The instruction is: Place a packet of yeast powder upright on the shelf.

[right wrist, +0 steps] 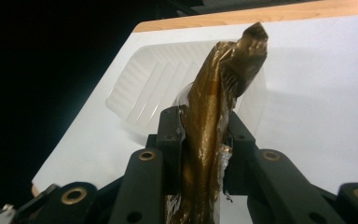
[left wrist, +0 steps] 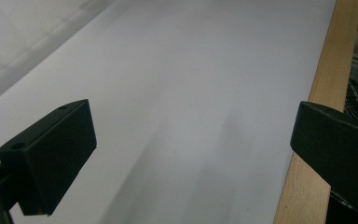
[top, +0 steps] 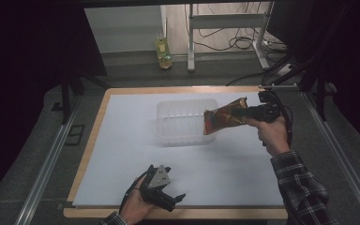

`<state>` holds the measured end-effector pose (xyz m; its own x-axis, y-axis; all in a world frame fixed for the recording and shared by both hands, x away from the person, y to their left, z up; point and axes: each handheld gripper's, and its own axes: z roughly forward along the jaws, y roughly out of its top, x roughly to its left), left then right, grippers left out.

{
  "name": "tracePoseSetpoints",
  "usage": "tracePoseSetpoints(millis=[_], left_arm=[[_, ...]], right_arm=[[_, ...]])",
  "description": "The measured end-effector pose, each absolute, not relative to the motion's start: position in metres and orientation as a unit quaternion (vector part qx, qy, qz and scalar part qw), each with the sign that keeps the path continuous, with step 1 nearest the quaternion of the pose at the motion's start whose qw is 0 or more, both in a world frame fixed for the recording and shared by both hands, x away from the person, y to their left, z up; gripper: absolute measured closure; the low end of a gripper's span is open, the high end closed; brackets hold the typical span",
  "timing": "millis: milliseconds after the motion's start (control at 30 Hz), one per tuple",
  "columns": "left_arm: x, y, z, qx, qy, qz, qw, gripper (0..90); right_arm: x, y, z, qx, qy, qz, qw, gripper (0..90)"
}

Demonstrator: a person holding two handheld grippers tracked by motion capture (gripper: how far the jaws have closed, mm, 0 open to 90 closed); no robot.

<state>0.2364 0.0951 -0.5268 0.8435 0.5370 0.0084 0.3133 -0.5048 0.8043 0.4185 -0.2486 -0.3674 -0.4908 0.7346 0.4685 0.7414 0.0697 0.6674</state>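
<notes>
A crinkled gold and red snack bag (top: 222,118) hangs in the air at the right edge of a clear ribbed plastic tub (top: 180,122) on the white table sheet. My right gripper (top: 249,112) is shut on the bag's end, jaws pointing left toward the tub. In the right gripper view the bag (right wrist: 214,116) stands pinched between the two black jaws, with the tub (right wrist: 144,88) behind it. My left gripper (top: 174,199) rests near the table's front edge, held in a hand, jaws wide apart. Nothing lies between them in the left gripper view, my left gripper (left wrist: 191,154) over bare white sheet.
The white sheet (top: 122,154) covers a wooden tabletop (top: 89,145) with metal rails at both sides. A yellow bottle (top: 163,51) stands on the floor beyond the table, near a white frame leg and cables.
</notes>
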Motion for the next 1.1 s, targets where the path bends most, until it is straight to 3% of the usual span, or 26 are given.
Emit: tracePoseSetpoints(millis=[400, 1100], left_arm=[[0.236, 0.095, -0.527, 0.858, 0.246, 0.130, 0.432, 0.0], [0.236, 0.093, -0.528, 0.860, 0.243, 0.128, 0.431, 0.1]], right_arm=[[0.440, -0.232, -0.367, -0.513, -0.741, -0.433, -0.027, 72.9], [0.460, -0.208, -0.383, -0.519, -0.751, -0.409, -0.025, 72.6]])
